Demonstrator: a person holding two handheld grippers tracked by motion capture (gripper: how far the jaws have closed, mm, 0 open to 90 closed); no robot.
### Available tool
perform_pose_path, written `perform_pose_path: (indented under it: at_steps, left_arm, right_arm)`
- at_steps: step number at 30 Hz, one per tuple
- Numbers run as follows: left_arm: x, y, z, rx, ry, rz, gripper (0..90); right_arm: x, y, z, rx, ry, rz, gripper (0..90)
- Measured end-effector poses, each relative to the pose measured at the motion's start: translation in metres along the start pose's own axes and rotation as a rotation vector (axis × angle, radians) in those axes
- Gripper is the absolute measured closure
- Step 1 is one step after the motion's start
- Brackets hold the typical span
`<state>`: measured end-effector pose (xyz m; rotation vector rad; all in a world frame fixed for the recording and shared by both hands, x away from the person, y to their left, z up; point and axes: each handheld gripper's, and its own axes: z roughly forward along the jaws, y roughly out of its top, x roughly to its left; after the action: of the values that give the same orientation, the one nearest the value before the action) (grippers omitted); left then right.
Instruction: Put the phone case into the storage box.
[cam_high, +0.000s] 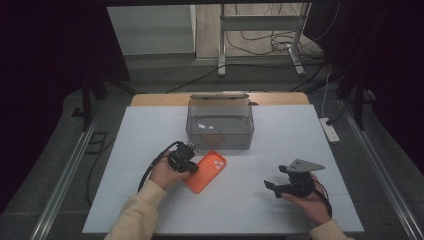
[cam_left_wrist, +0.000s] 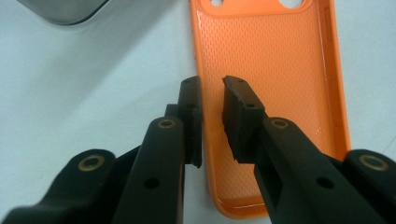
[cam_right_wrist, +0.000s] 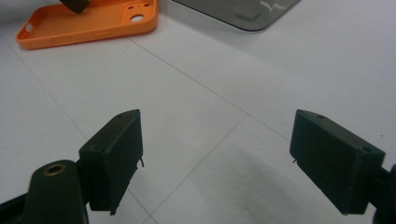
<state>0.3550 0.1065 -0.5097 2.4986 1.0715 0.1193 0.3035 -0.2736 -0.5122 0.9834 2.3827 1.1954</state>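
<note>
Work stands at the pick-up stage — nothing is lifted yet. An orange phone case (cam_high: 206, 171) lies flat on the white tabletop (cam_high: 250, 210), inside face up, just in front of a clear plastic box (cam_high: 220, 123) whose lid stands open at the back. The left gripper (cam_left_wrist: 211, 120) sits at the case's long left edge, one finger outside the rim and the other (cam_left_wrist: 240, 119) over the inner face; the fingers stand close together with a narrow gap, and I cannot tell whether they pinch the rim yet. The right gripper (cam_right_wrist: 217, 163) hovers well apart from the case with its fingers spread wide, holding nothing. Left to do, by my reading: secure the rim, raise the case — likely into the box.
</note>
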Motion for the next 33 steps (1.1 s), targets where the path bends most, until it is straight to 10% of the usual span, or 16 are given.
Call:
perform_pose_path:
  at_steps: [33]
  left_arm:
    - [-0.0011, -0.0013, 0.0003, -0.020, 0.038, 0.029, 87.0]
  right_arm:
    - [-0.0001, -0.0003, -0.0001, -0.008, 0.001, 0.004, 17.5]
